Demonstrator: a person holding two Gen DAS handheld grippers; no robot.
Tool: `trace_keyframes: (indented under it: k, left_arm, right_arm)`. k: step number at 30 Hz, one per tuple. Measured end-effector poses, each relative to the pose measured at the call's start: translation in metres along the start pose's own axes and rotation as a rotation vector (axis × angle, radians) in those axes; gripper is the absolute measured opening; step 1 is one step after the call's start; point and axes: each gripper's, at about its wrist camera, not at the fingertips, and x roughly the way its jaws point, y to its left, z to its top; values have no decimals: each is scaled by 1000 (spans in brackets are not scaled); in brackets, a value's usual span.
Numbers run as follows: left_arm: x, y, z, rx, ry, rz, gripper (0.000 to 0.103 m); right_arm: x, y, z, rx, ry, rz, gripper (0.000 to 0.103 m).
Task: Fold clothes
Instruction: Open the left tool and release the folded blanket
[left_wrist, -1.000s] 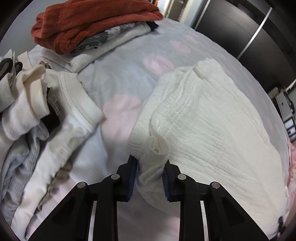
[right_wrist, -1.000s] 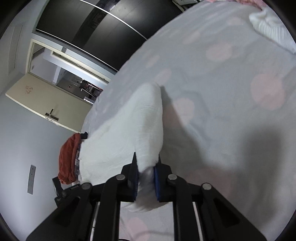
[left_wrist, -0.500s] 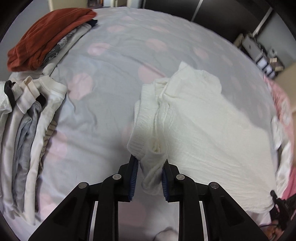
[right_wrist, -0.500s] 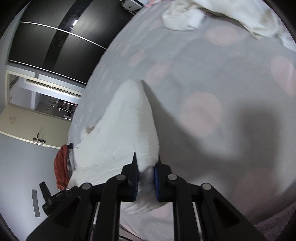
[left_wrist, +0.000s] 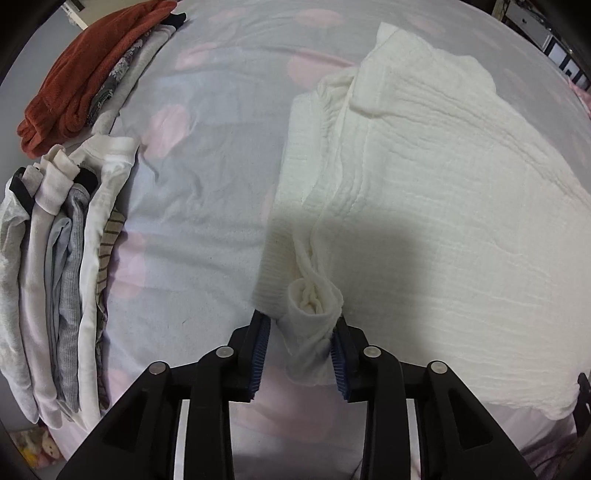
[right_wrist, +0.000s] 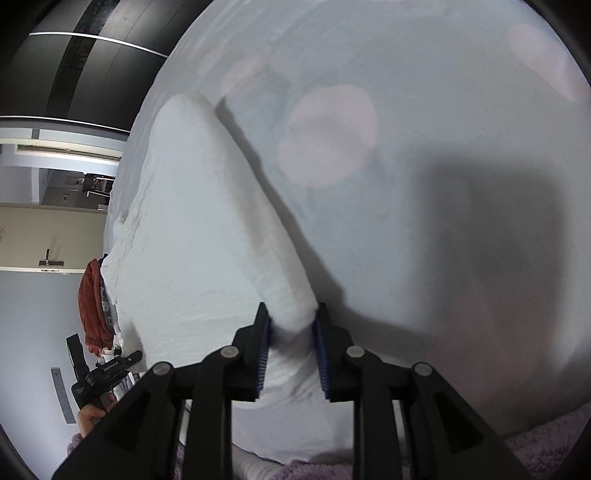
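Observation:
A white crinkled garment (left_wrist: 424, 192) lies spread on the bed, folded over along its left side. My left gripper (left_wrist: 301, 328) is shut on a bunched corner of it at the near edge. In the right wrist view the same white garment (right_wrist: 192, 229) stretches away as a long fold. My right gripper (right_wrist: 291, 325) is shut on its near corner. The left gripper (right_wrist: 107, 373) and the hand holding it show at the lower left of that view.
The bed sheet (left_wrist: 207, 206) is pale grey with pink dots. A row of folded clothes (left_wrist: 59, 266) lies along the left edge, with a rust-red towel stack (left_wrist: 88, 70) behind it. Dark wardrobe doors (right_wrist: 74, 66) and a doorway stand beyond the bed.
Both grippers have carried the garment's corners lower toward the bed, and it now lies flatter. The left view has tilted down, so the folded piles sit nearer its left edge.

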Motion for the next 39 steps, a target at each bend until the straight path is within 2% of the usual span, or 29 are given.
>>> trace_keyframes:
  k: [3, 5, 8, 11, 16, 18, 21, 27, 31, 33, 35, 39]
  left_arm:
    - [-2, 5, -5, -3, 16, 28, 49]
    - [-6, 10, -9, -11, 19, 34, 50]
    - [-15, 21, -16, -31, 16, 38, 52]
    - [-20, 37, -21, -82, 18, 15, 59]
    - [-37, 52, -27, -110, -19, -20, 59]
    - [-51, 47, -30, -101, -56, -6, 59]
    - [-69, 52, -33, -81, -112, -51, 60]
    - [-95, 37, -18, -64, -244, -102, 62]
    - [-107, 16, -10, -37, -319, -148, 62]
    - [-106, 6, -4, -23, -353, -168, 62]
    - [-102, -1, 2, -16, -386, -188, 62]
    - [-88, -9, 14, -13, -435, -213, 62]
  right_arm:
    - [-2, -5, -5, 7, 25, -32, 29]
    - [-4, -8, -8, 11, 35, -50, 30]
    - [-15, -10, -9, 5, -1, -50, 33]
    - [-27, -12, -11, 0, -38, -50, 33]
    - [-47, -15, -14, -9, -98, -50, 33]
    - [-55, -12, -13, -28, -145, -44, 33]
    - [-61, -1, -12, -75, -209, -39, 33]
    - [-52, 8, -5, -118, -207, -51, 33]
    - [-44, 15, 2, -140, -223, 0, 33]
    - [-41, 18, 9, -152, -238, 32, 37]
    - [-39, 23, 14, -164, -258, 61, 50]
    - [-34, 29, 23, -164, -291, 81, 54]
